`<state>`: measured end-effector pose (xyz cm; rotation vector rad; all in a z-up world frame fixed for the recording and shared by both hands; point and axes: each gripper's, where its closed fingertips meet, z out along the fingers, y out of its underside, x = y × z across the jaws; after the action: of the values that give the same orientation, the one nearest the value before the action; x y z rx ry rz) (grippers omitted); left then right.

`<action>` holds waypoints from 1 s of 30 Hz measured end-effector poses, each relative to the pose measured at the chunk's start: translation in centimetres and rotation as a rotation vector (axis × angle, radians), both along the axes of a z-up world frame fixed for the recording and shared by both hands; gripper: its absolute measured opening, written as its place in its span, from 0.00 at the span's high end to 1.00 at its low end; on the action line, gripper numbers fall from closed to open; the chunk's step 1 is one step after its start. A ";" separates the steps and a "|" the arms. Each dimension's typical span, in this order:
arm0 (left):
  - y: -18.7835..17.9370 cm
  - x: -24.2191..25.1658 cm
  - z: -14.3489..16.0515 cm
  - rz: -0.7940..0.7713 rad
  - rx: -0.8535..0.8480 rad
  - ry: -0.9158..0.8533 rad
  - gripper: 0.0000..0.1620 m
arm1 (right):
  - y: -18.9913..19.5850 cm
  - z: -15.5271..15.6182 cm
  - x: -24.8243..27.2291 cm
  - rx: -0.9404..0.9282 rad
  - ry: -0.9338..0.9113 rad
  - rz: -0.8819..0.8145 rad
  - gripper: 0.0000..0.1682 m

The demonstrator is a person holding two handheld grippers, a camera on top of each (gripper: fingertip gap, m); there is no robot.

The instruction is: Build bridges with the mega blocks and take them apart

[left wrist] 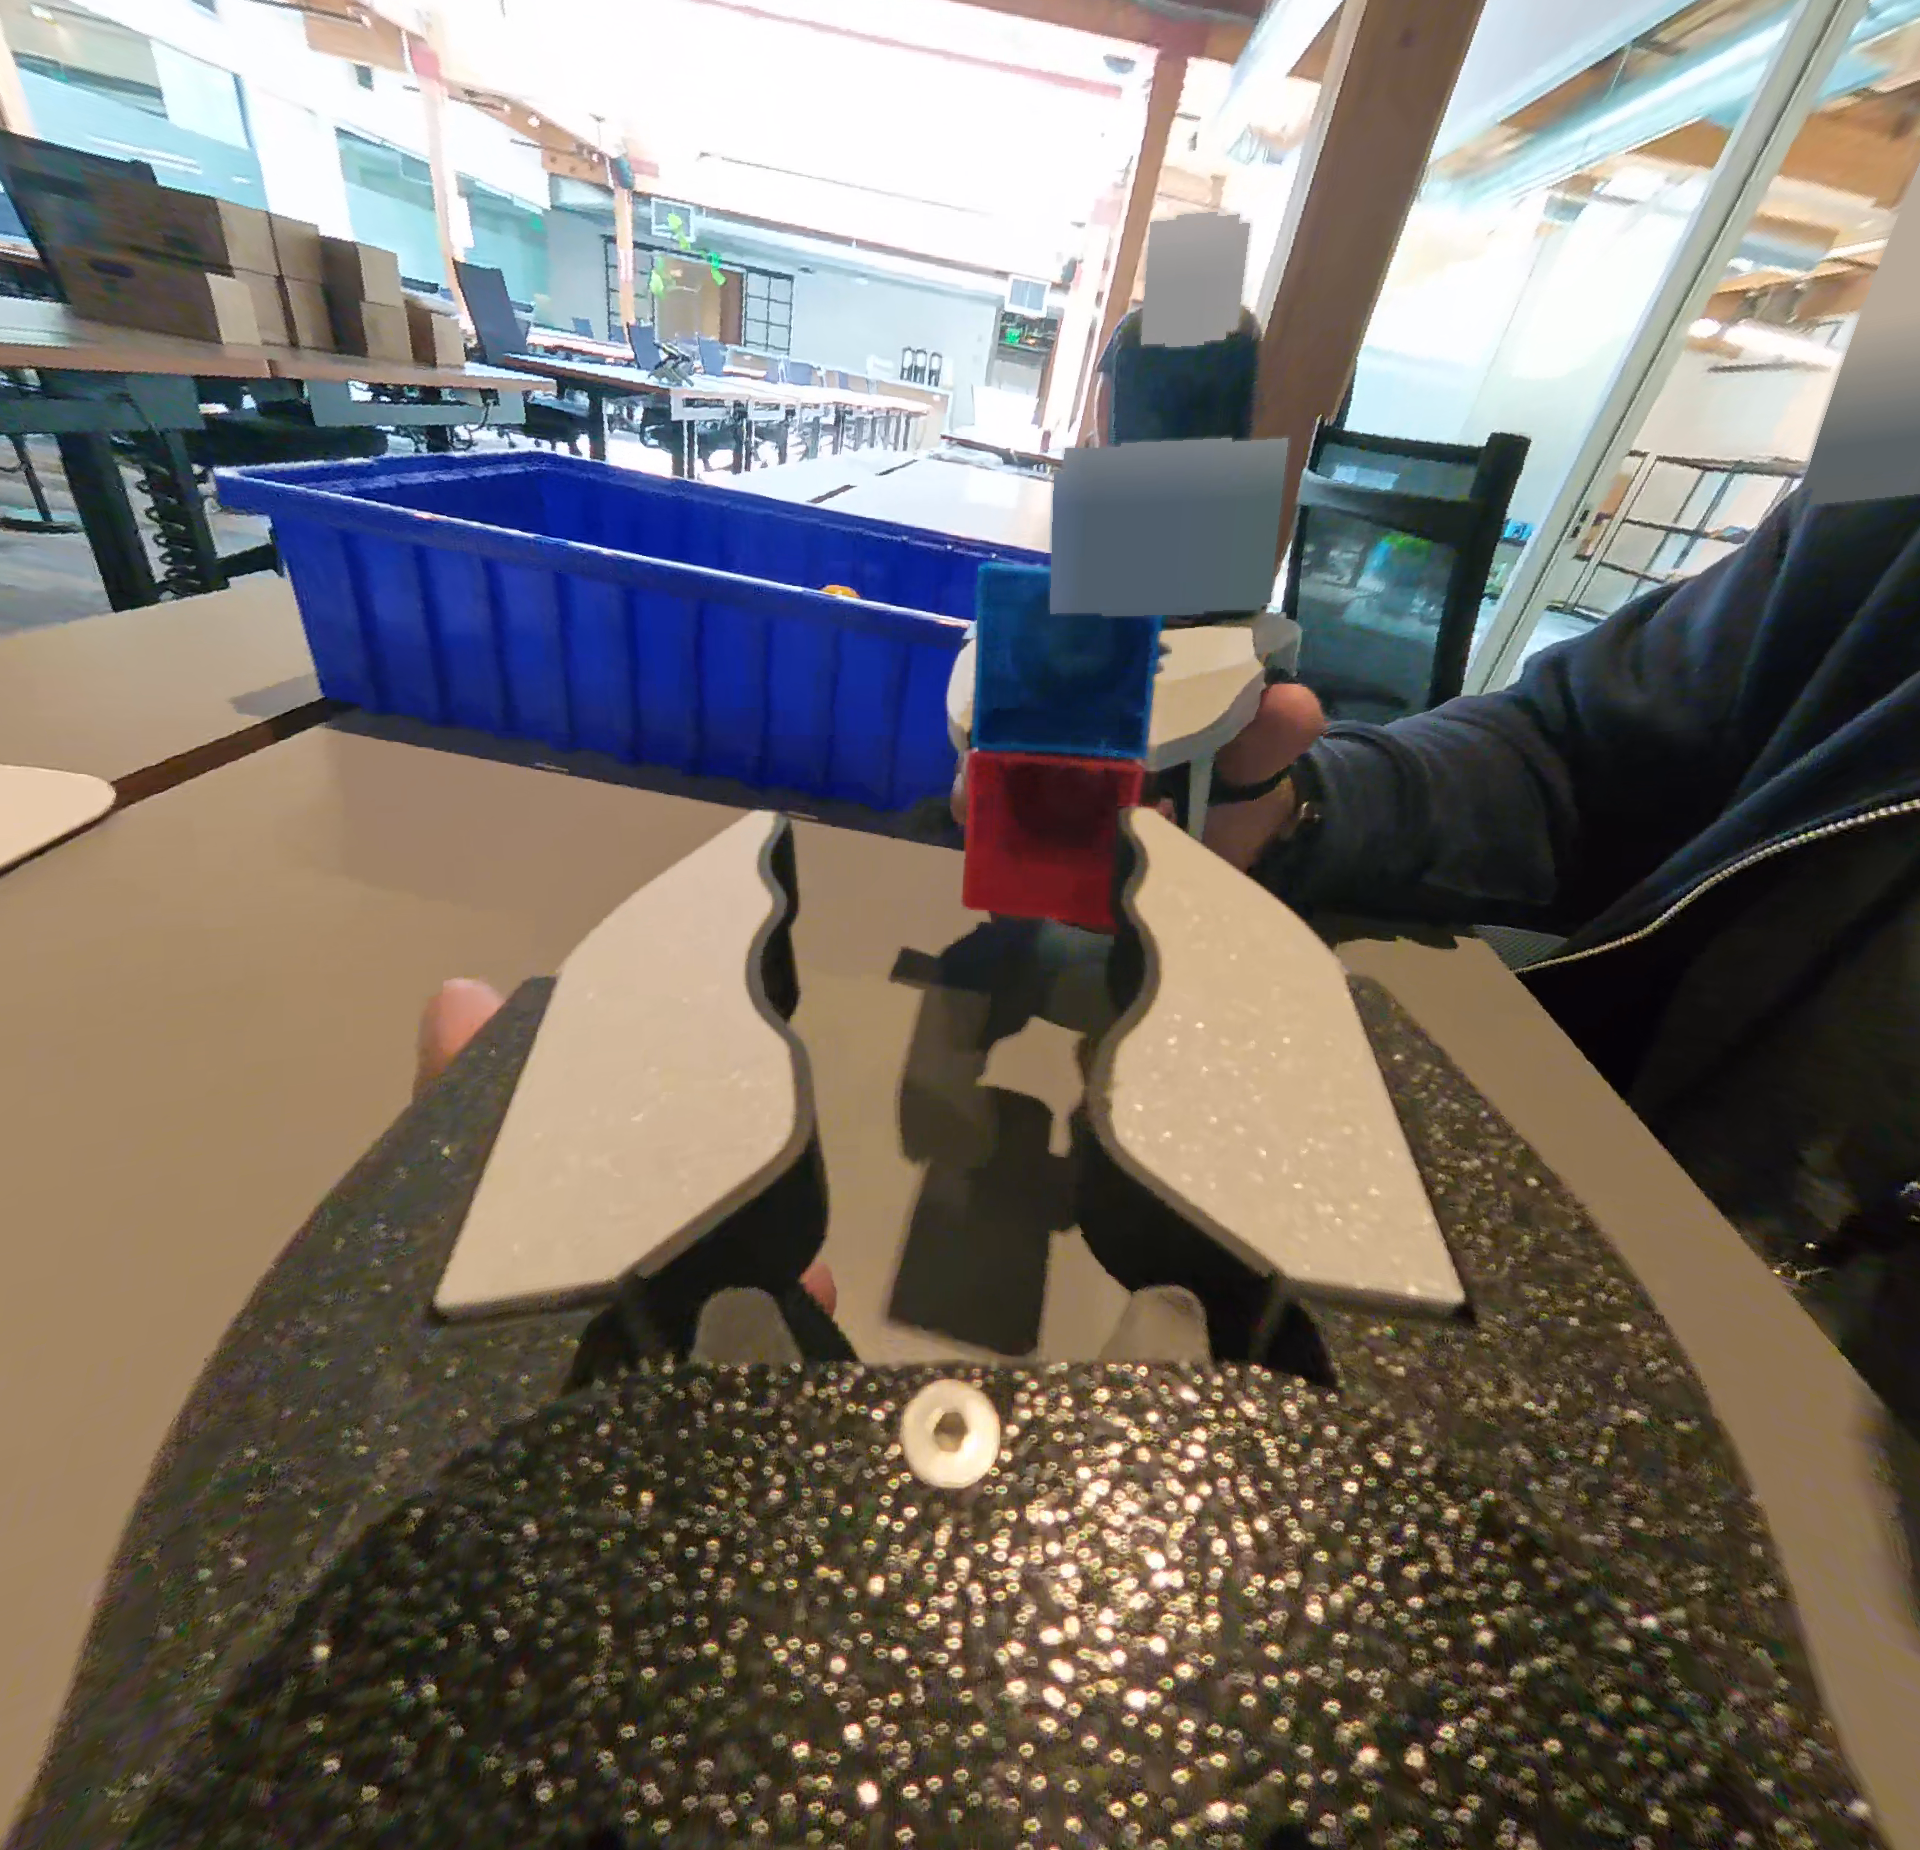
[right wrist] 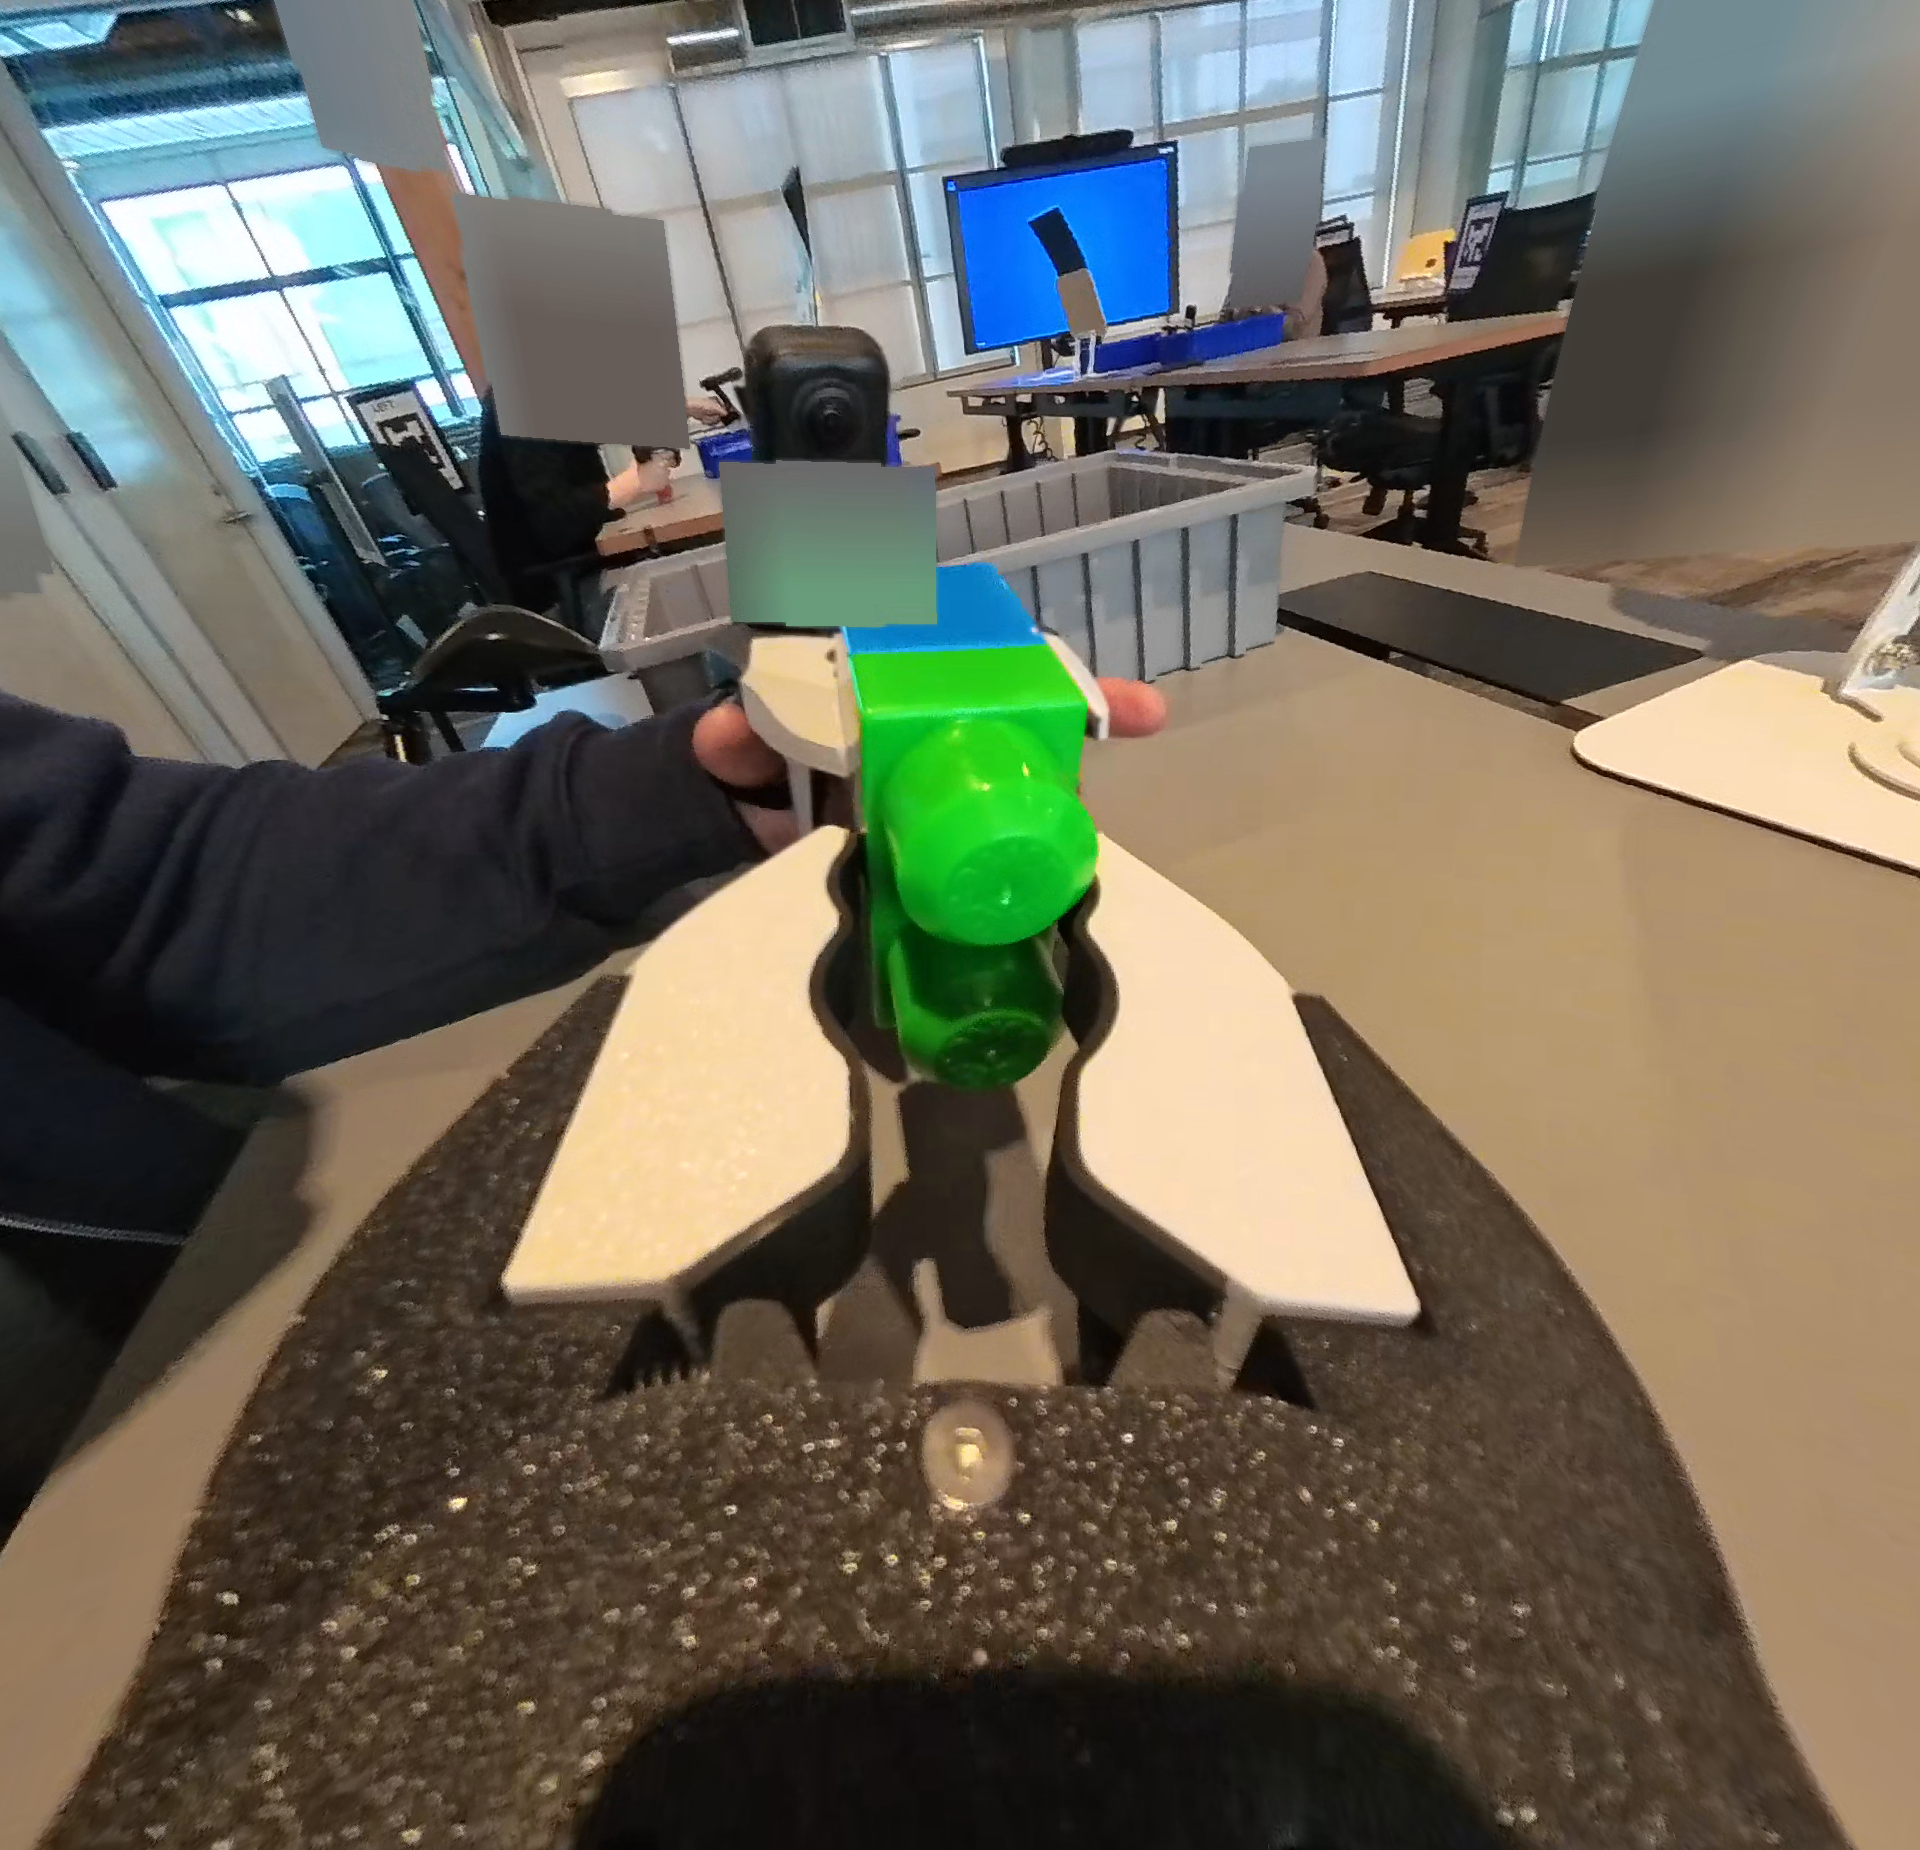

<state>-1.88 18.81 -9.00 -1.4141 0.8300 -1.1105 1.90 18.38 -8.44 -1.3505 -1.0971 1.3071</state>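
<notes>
Right tool (right wrist: 961,953) is clamping a green block (right wrist: 966,761), studs facing its camera; a blue block (right wrist: 961,611) is joined behind it. In the left wrist view the stack is showing hollow undersides, blue (left wrist: 1060,657) over a red block (left wrist: 1044,844), held above the grey counter (left wrist: 364,917). Left tool (left wrist: 961,896) is standing wide, holding nothing. A blue bin (left wrist: 582,595) is sitting on the counter behind.

**Left wrist view.** The block stack (left wrist: 1055,761) is seen at 12 o'clock over the table (left wrist: 416,917), between the spread tips of the left hand-held gripper (left wrist: 956,844). A bin (left wrist: 623,637) is set behind at 11 o'clock.

**Right wrist view.** The stack is clasped by the right hand-held gripper (right wrist: 971,865). A second bin (right wrist: 1143,553) is placed behind at 1 o'clock, and a mat (right wrist: 1714,761) at 3 o'clock.
</notes>
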 end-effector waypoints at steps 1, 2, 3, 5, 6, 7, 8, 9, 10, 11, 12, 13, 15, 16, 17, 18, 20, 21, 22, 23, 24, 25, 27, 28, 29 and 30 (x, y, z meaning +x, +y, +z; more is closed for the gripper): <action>-0.2 -0.1 0.2 -0.008 -0.002 -0.014 0.64 | 0.1 0.0 0.1 -0.007 -0.001 0.001 0.78; -0.5 0.0 0.6 -0.024 -0.002 -0.035 0.64 | 0.2 -0.1 0.1 -0.013 -0.006 0.002 0.78; -0.8 0.4 0.9 -0.042 0.003 -0.048 0.64 | 0.2 -0.2 0.0 -0.015 -0.013 0.003 0.78; -1.3 1.4 0.7 -0.065 0.017 -0.015 0.64 | 0.0 -0.5 -0.2 -0.014 -0.029 0.013 0.78; -1.6 2.0 0.3 -0.076 0.024 0.013 0.64 | -0.1 -0.7 -0.3 -0.012 -0.038 0.019 0.78; -1.7 2.4 -0.1 -0.080 0.029 0.032 0.65 | -0.3 -0.9 -0.4 -0.010 -0.049 0.025 0.78; -1.7 2.7 -0.4 -0.082 0.031 0.038 0.67 | -0.5 -1.1 -0.6 -0.009 -0.060 0.033 0.78; -1.7 2.9 -0.4 -0.082 0.031 0.032 0.70 | -0.6 -1.4 -0.7 -0.010 -0.071 0.043 0.78; -1.6 3.0 -0.4 -0.080 0.029 0.022 0.75 | -0.8 -1.5 -0.8 -0.010 -0.079 0.050 0.78; -1.5 3.1 -0.5 -0.080 0.026 0.015 0.77 | -0.8 -1.7 -0.9 -0.012 -0.086 0.054 0.78; -1.5 3.2 -0.6 -0.082 0.021 0.015 0.78 | -0.8 -1.8 -0.9 -0.013 -0.090 0.054 0.78; -1.5 3.2 -0.7 -0.084 0.018 0.016 0.78 | -0.8 -1.9 -0.8 -0.015 -0.094 0.057 0.78; -1.5 3.3 -0.7 -0.088 0.015 0.020 0.78 | -0.8 -1.9 -0.8 -0.019 -0.098 0.064 0.78; -1.5 3.3 -0.8 -0.090 0.012 0.022 0.78 | -0.8 -2.0 -0.8 -0.019 -0.101 0.066 0.78; -1.6 3.3 -0.8 -0.093 0.009 0.025 0.78 | -0.8 -2.0 -0.8 -0.019 -0.104 0.068 0.78; -1.6 3.3 -0.9 -0.096 0.007 0.034 0.78 | -0.8 -2.0 -0.7 -0.018 -0.108 0.070 0.78; -1.6 3.4 -1.2 -0.101 0.011 0.060 0.78 | -0.8 -2.2 -0.6 -0.002 -0.124 0.071 0.78; -1.7 3.4 -1.3 -0.107 0.017 0.073 0.78 | -0.8 -2.2 -0.6 0.014 -0.135 0.073 0.79; -1.7 3.4 -1.5 -0.112 0.020 0.091 0.78 | -0.9 -2.2 -0.5 0.034 -0.148 0.073 0.79; -1.8 3.5 -1.7 -0.114 0.025 0.110 0.78 | -0.9 -2.3 -0.5 0.055 -0.164 0.071 0.79; -1.9 3.5 -1.9 -0.118 0.029 0.133 0.78 | -0.9 -2.4 -0.4 0.077 -0.180 0.073 0.79; -2.0 3.5 -2.1 -0.126 0.025 0.155 0.78 | -1.0 -2.4 -0.3 0.104 -0.193 0.072 0.78; -2.2 3.6 -2.1 -0.139 0.008 0.175 0.78 | -1.2 -2.4 -0.2 0.145 -0.214 0.070 0.78; -2.3 3.6 -2.0 -0.144 0.004 0.172 0.78 | -1.2 -2.2 -0.2 0.147 -0.210 0.071 0.78; -2.2 3.6 -1.8 -0.137 0.012 0.169 0.78 | -1.2 -2.1 -0.2 0.140 -0.206 0.066 0.78; -2.1 3.6 -1.6 -0.130 0.028 0.164 0.78 | -1.2 -2.0 -0.2 0.111 -0.194 0.066 0.78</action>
<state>1.74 16.69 -10.60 -1.4590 1.0632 -1.0862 1.68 17.22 -10.40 -1.3894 -1.3364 1.1621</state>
